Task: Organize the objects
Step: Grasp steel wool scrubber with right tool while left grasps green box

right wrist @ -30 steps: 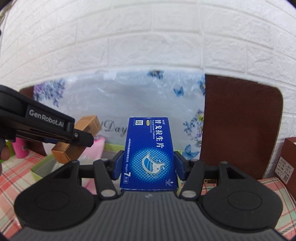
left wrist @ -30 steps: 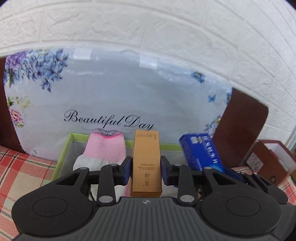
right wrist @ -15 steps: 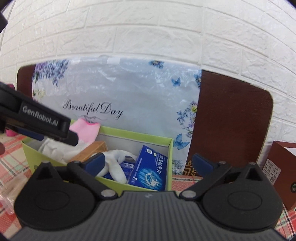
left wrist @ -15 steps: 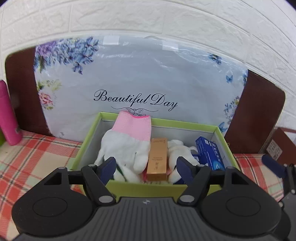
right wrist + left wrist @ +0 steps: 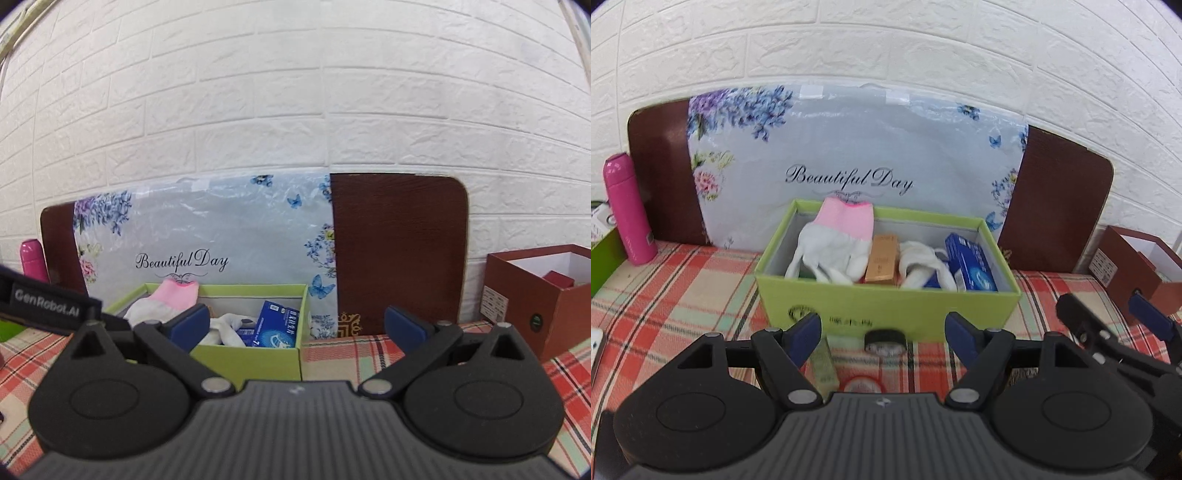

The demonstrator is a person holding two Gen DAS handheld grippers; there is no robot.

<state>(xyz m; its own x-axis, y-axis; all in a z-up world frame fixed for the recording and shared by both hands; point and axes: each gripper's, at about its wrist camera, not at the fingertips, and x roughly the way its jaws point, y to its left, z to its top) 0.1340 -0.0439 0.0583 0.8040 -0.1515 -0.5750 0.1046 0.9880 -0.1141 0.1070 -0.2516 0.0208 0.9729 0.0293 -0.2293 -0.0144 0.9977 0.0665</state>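
Observation:
A green box point(image 5: 886, 306) stands on the plaid cloth. Inside it lie a white glove with a pink cuff point(image 5: 838, 243), a gold carton point(image 5: 882, 260), another white glove point(image 5: 923, 262) and a blue medicine box point(image 5: 971, 264). My left gripper point(image 5: 882, 330) is open and empty, in front of the box. My right gripper point(image 5: 295, 325) is open and empty, at the box's right front; the green box point(image 5: 251, 360) and blue box point(image 5: 275, 328) also show in its view. A greenish carton point(image 5: 822, 367), a black round thing point(image 5: 884, 339) and a red-rimmed disc point(image 5: 862, 386) lie between my left fingers.
A pink bottle point(image 5: 628, 210) stands at the left. A brown open box point(image 5: 543, 299) stands at the right. A floral "Beautiful Day" board point(image 5: 849, 162) leans against the white brick wall. Another green box edge point(image 5: 604, 254) shows far left.
Both grippers let go of their loads, opened and drew back. The gold carton and the blue medicine box now lie in the green box.

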